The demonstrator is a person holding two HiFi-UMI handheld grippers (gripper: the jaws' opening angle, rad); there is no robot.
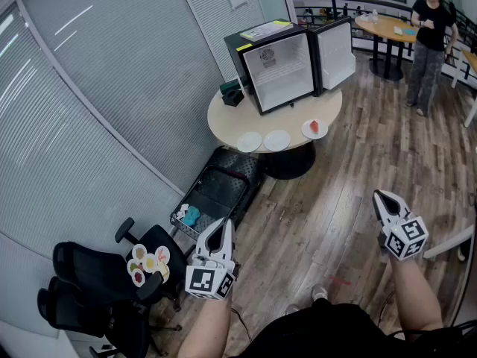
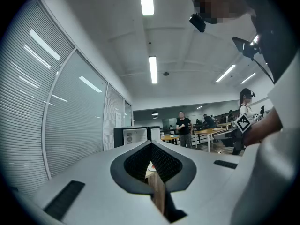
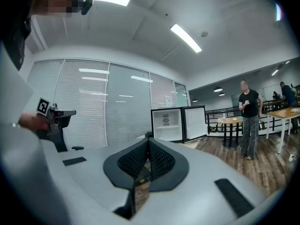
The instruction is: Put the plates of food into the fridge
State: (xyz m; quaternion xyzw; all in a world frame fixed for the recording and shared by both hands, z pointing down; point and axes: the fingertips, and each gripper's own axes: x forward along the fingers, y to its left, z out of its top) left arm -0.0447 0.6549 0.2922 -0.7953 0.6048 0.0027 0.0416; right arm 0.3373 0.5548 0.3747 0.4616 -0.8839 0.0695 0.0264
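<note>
Fridge point(image 1: 287, 67) stands on round table point(image 1: 223, 119), door open. Three plates point(image 1: 277, 139) sit in a row at table's front edge, just in front of fridge; rt plate carries red food. L gripper point(image 1: 220, 227) & R gripper point(image 1: 379, 195): jaws together, nothing between. Both are well apart from table, over wood floor point(image 1: 335, 200).

Plates point(image 1: 276, 140) on the near table: three, one bearing red food point(image 1: 314, 127). Fridge point(image 1: 279, 66): one. Round tables point(image 1: 223, 119): two, counting the far one. Person point(image 1: 431, 36) standing: one.
</note>
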